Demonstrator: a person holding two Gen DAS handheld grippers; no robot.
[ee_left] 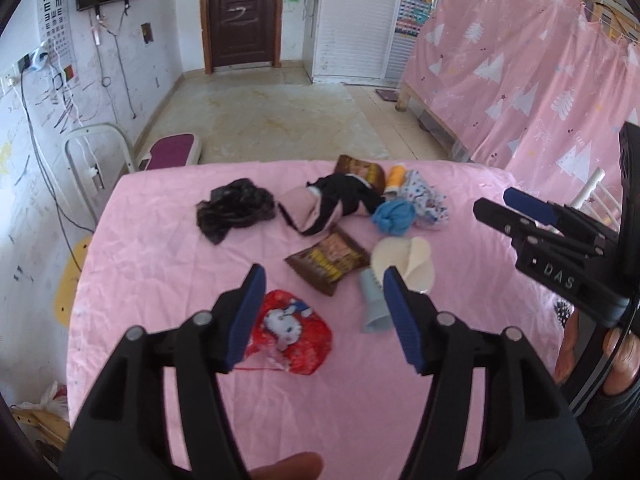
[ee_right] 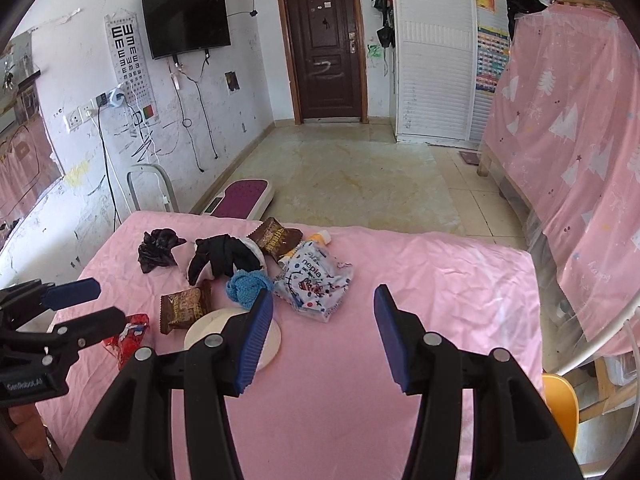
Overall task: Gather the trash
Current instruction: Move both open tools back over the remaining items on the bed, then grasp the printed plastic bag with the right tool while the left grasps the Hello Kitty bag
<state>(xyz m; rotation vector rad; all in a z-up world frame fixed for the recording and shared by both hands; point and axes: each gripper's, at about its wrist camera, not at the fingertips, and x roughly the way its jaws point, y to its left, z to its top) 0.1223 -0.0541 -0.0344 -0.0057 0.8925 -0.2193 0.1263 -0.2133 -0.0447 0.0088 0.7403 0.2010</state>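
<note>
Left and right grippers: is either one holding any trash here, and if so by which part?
Nothing is held. The left gripper and the right gripper are both open above the pink bed, with no item between their fingers.

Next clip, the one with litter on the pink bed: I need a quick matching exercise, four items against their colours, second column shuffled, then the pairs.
Items:
1. crumpled plastic bag
2. cartoon snack wrapper
3. balled-up cloth
4. nearer biscuit packet

Colours:
A. blue
B. brown
C. black
D. red

Pairs: 1-C, 2-D, 3-A, 4-B
</note>
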